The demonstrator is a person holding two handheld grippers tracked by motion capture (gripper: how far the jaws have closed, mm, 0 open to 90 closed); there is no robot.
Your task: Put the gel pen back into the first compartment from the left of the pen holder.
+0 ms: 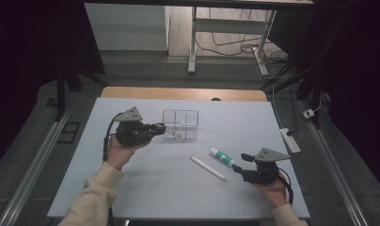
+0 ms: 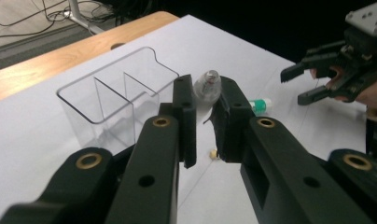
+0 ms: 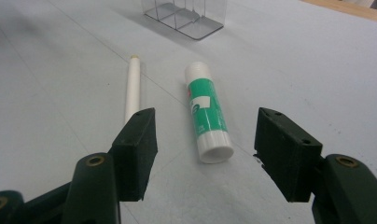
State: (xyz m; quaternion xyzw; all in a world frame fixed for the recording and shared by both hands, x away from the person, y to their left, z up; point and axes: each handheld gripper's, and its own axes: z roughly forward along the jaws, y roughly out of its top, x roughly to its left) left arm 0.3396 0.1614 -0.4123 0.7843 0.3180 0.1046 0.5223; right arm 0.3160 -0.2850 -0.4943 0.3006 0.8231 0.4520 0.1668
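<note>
Over the white table point(image 1: 131, 197), the left gripper point(image 1: 161, 127) grips a small bulb point(image 2: 208, 86); the right gripper point(image 1: 240, 162), jaws spread, faces a glue stick point(image 3: 206, 114).

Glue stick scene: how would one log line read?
right gripper: open, glue stick lying ahead | left gripper: shut on small clear object | clear organizer: upright | white stick: on table

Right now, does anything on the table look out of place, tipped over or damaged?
Nothing looks damaged or spilled. The clear organizer stands upright. The glue stick and the white stick lie flat on the table, apart from each other, outside the organizer. The left gripper holds a small clear object between its fingers.
</note>
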